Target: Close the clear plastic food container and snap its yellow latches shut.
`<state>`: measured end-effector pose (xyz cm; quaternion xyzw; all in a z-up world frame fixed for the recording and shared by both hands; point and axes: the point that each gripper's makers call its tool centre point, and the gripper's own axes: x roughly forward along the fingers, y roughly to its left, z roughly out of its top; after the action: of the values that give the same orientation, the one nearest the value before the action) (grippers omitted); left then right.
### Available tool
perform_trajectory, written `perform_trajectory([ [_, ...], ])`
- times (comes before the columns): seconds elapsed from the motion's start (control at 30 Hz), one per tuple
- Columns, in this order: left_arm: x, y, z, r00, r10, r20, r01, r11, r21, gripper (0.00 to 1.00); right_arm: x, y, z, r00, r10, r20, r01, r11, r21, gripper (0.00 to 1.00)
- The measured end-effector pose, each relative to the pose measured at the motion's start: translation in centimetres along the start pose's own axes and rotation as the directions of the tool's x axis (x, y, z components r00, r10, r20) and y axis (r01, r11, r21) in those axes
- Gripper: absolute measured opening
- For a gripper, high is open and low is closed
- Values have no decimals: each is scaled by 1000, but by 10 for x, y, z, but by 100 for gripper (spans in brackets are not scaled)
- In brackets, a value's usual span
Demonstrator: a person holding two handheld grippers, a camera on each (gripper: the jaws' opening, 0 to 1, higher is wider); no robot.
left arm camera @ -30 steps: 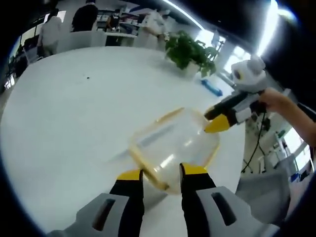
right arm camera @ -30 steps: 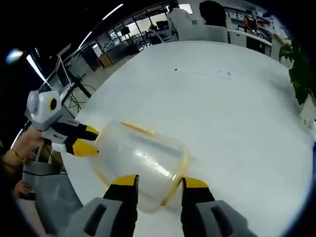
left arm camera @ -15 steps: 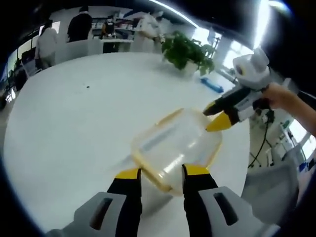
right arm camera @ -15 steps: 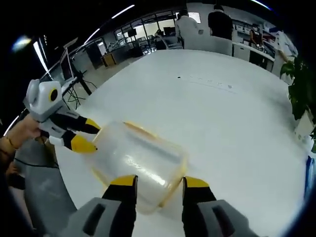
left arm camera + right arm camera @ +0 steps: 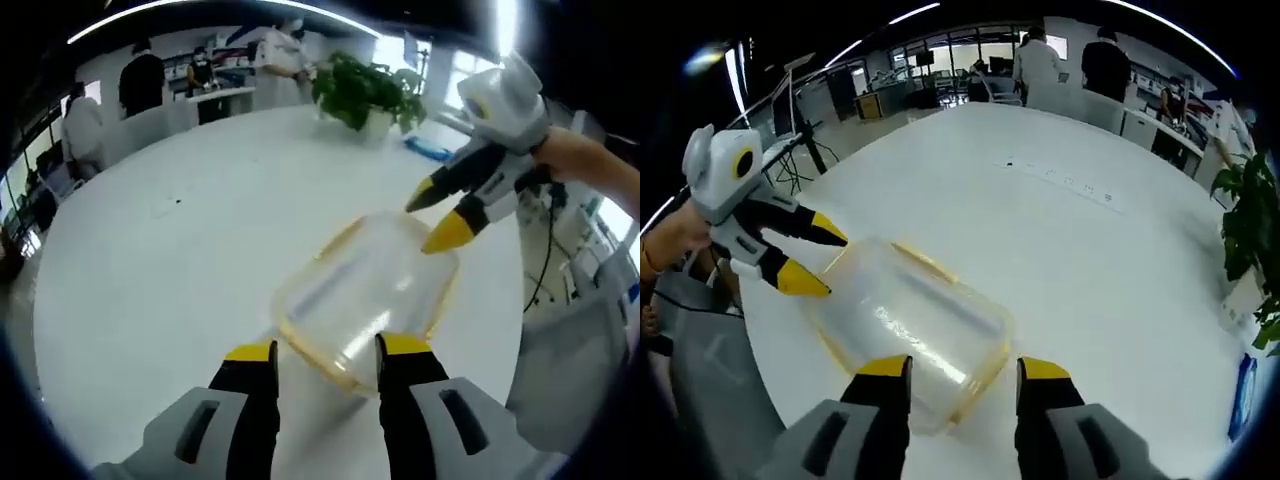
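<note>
Left claw [image 5: 315, 352] jaws apart, right claw [image 5: 955, 368] jaws apart, flanking clear rounded-rectangular container [image 5: 365, 293], yellow-rimmed, glossy white table [image 5: 170, 260].

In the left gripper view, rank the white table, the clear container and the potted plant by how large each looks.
1. white table: spans most of the view.
2. clear container: mid-sized, close to the camera.
3. potted plant: looks smallest, but it stands far off at the table's edge, so its true size against the container is unsure.

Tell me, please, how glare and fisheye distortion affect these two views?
Left gripper view: ceiling strip lights flare, the table edge bows, and the container looks hazy with soft highlights. Right gripper view: a bright streak glints on the container, and the background workstations curve strongly.
</note>
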<state>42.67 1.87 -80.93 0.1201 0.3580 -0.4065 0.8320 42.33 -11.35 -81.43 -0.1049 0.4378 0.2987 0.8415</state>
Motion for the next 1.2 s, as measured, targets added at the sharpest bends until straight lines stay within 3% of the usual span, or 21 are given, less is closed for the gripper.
perform_trajectory([
  [0.2, -1, -2, 4, 1000, 22, -16, -20, 994, 106, 35, 1, -3, 4, 1000, -7, -8, 7, 997, -72, 42],
  [0.37, -2, 5, 8, 995, 89, -51, -80, 983, 167, 43, 1, -2, 4, 1000, 0, -16, -2, 996, -86, 42],
  [0.5, -2, 8, 12, 993, 107, -59, -92, 973, 209, 34, -1, -2, 6, 1000, 9, -9, -10, 996, -93, 43],
  [0.6, -1, 3, 17, 997, 74, -37, -65, 977, 205, 37, -3, 0, 14, 999, 30, 26, -28, 995, -92, 43],
  [0.73, 1, -7, 27, 1000, 21, 2, -21, 978, 205, 36, -3, 14, 31, 986, 128, 105, -123, 991, -57, 41],
  [0.87, 3, -17, 32, 999, -22, 29, 16, 981, 193, 36, -2, 23, 40, 976, 171, 133, -165, 985, -58, 39],
  [1.2, 13, -24, 33, 999, -44, 30, 36, 976, 215, 34, 8, 39, 47, 966, 223, 127, -214, 973, -87, 33],
])
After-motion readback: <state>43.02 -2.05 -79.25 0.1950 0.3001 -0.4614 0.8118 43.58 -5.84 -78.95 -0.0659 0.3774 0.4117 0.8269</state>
